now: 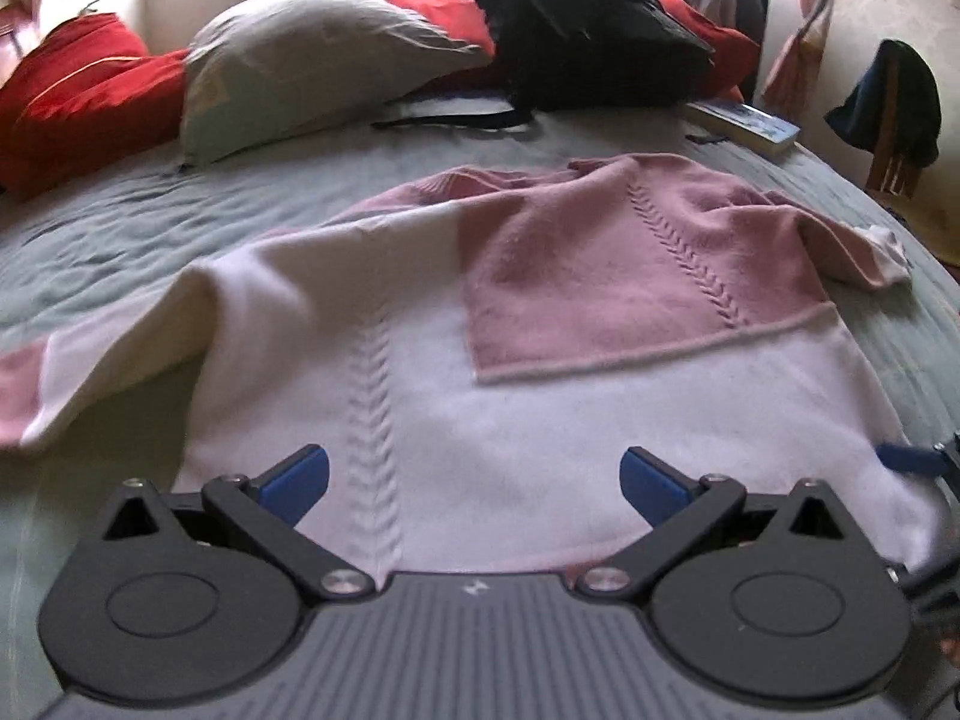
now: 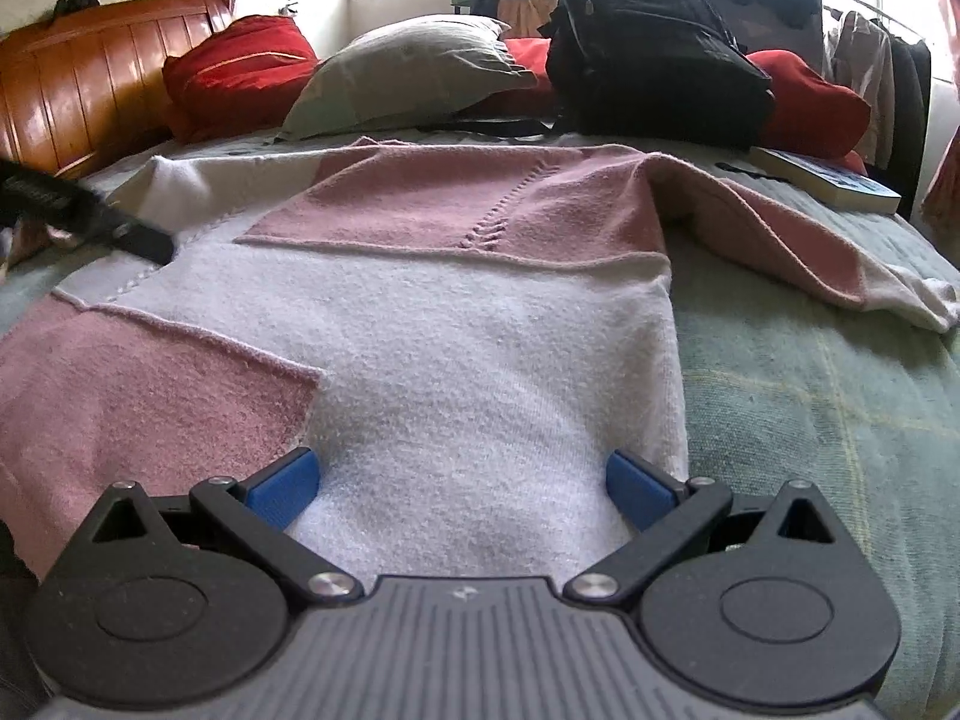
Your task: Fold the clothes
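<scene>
A pink and white knit sweater (image 1: 540, 396) lies spread flat on the bed, hem nearest me, sleeves out to both sides. It also shows in the right wrist view (image 2: 480, 348). My left gripper (image 1: 474, 480) is open, low over the hem near its left side, its blue pads wide apart and empty. My right gripper (image 2: 462, 483) is open over the hem near the right corner, also empty. The right gripper's blue pad (image 1: 906, 459) shows at the right edge of the left wrist view. The left gripper's dark body (image 2: 90, 216) shows at the left of the right wrist view.
A pale green bedspread (image 2: 810, 390) covers the bed. At the far end lie a grey pillow (image 1: 312, 60), red cushions (image 1: 78, 90), a black backpack (image 1: 594, 36) and a book (image 2: 834, 180). A wooden headboard (image 2: 78, 102) stands at far left.
</scene>
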A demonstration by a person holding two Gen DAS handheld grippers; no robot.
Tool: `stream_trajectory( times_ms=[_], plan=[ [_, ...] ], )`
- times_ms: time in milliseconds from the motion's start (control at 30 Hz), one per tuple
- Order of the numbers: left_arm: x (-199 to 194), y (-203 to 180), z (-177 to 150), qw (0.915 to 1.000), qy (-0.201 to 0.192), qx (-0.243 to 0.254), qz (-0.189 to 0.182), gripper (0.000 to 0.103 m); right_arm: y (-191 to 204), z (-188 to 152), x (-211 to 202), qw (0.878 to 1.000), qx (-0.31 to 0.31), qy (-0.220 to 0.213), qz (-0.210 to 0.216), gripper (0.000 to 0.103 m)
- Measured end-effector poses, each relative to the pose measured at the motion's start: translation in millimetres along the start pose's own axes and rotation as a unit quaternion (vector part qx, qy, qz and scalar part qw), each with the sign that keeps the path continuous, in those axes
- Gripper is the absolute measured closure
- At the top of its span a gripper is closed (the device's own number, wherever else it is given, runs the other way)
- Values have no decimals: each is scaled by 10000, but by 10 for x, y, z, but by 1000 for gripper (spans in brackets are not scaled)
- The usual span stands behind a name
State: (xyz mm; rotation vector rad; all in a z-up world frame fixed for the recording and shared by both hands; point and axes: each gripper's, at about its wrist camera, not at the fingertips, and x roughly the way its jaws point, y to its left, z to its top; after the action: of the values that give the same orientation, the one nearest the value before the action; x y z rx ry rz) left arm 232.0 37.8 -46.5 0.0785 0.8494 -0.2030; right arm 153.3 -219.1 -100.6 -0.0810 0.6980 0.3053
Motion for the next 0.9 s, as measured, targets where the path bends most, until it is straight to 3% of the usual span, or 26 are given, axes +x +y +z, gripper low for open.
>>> stream_trajectory(
  times_ms=[200, 300, 467, 567, 667, 800, 900],
  plan=[
    [397, 92, -83, 9994, 185, -255, -135, 1, 43, 30, 22, 9999, -28, 110, -119, 0],
    [360, 94, -178, 9994, -50, -281, -175, 1, 59, 49, 24, 9997, -36, 164, -169, 0],
    [264, 76, -116, 9998, -33, -113, -140, 1, 41, 53, -30, 9998, -34, 164, -102, 0],
    [203, 87, 34, 9998, -120, 133, -109, 1, -25, 202, -82, 9988, -126, 405, 233, 0],
    [211, 119, 192, 9988, -273, 290, -274, 1, -122, 521, -93, 9961, -202, 330, 799, 0],
    [432, 203, 310, 9980, -292, 315, -472, 1, -301, 1022, 240, 9904, 112, 248, 1355, 0],
    [707, 323, 322, 9998, -16, 73, -184, 1, -372, 1263, 666, 9894, 212, 360, 1391, 0]
  ],
)
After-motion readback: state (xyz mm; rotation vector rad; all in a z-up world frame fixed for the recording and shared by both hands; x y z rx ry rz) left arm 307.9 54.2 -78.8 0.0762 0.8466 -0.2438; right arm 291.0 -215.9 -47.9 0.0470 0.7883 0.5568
